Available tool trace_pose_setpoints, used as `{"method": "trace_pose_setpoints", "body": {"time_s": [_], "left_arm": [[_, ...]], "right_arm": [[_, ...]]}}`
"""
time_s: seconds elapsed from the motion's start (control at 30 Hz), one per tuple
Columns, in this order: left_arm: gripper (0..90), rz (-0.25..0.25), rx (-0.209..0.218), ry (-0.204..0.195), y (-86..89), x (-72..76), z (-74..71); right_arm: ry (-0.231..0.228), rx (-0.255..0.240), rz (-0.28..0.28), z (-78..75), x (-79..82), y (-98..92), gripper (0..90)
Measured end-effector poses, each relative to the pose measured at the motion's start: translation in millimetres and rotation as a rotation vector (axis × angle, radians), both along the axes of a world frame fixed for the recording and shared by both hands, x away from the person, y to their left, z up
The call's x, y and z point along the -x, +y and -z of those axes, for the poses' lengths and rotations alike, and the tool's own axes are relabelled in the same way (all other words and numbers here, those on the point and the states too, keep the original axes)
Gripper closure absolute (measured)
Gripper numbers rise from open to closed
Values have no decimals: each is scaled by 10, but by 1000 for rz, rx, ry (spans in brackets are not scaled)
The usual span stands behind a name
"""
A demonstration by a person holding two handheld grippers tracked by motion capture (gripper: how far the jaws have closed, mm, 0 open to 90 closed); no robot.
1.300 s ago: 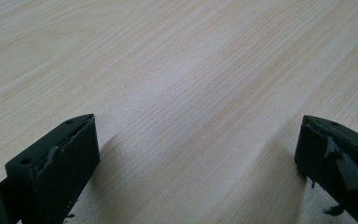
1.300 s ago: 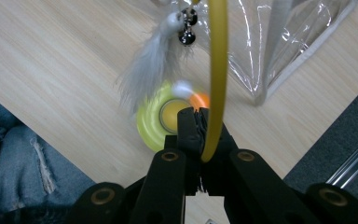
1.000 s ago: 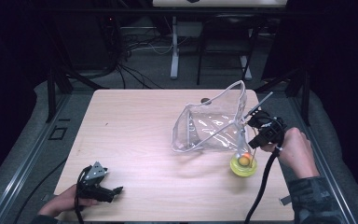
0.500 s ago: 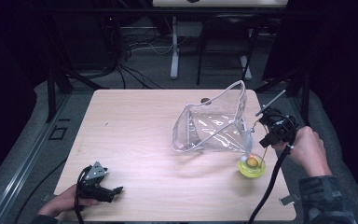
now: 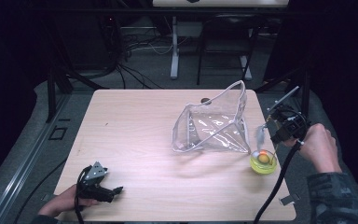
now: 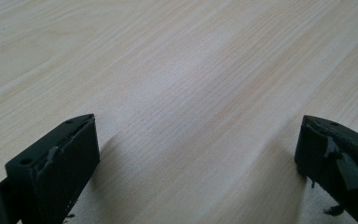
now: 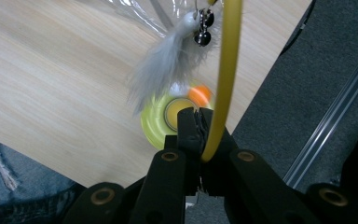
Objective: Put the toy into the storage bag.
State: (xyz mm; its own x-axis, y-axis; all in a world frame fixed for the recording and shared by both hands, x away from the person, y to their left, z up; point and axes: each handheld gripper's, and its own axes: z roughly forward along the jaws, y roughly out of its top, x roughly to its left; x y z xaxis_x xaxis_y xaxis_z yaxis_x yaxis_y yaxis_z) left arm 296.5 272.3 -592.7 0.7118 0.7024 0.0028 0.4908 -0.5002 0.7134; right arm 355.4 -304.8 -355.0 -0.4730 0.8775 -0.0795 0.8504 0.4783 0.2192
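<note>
At the right of the high view, the right gripper [image 7: 196, 122] is clamping a yellow wand [image 7: 223, 79] with a grey feather [image 7: 161, 67] dangling over the yellow disc [image 5: 263, 163] near the table [image 5: 135, 140] edge, while the left gripper [image 6: 196, 163] is resting wide apart on bare wood at lower left.

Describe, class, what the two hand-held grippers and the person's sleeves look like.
Both grippers are black with blocky black jaws. The left gripper carries a grey three-cornered plate; the right gripper trails a black cable, and brass-coloured pivot rings show in its own view. The right sleeve looks dark and mottled.
</note>
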Motion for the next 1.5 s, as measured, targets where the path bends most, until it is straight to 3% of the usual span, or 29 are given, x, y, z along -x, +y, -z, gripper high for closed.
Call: {"method": "trace_pose_setpoints", "body": {"time_s": [0.03, 0.97, 1.5], "left_arm": [[0, 0, 0, 0, 0, 0, 0], [0, 2, 1, 5, 1, 0, -3], [0, 2, 0, 5, 2, 0, -4]], "right_arm": [[-16, -6, 13, 7, 0, -11, 877], [-14, 29, 46, -279, -273, -184, 877], [-43, 46, 45, -524, -396, -119, 877]]}}
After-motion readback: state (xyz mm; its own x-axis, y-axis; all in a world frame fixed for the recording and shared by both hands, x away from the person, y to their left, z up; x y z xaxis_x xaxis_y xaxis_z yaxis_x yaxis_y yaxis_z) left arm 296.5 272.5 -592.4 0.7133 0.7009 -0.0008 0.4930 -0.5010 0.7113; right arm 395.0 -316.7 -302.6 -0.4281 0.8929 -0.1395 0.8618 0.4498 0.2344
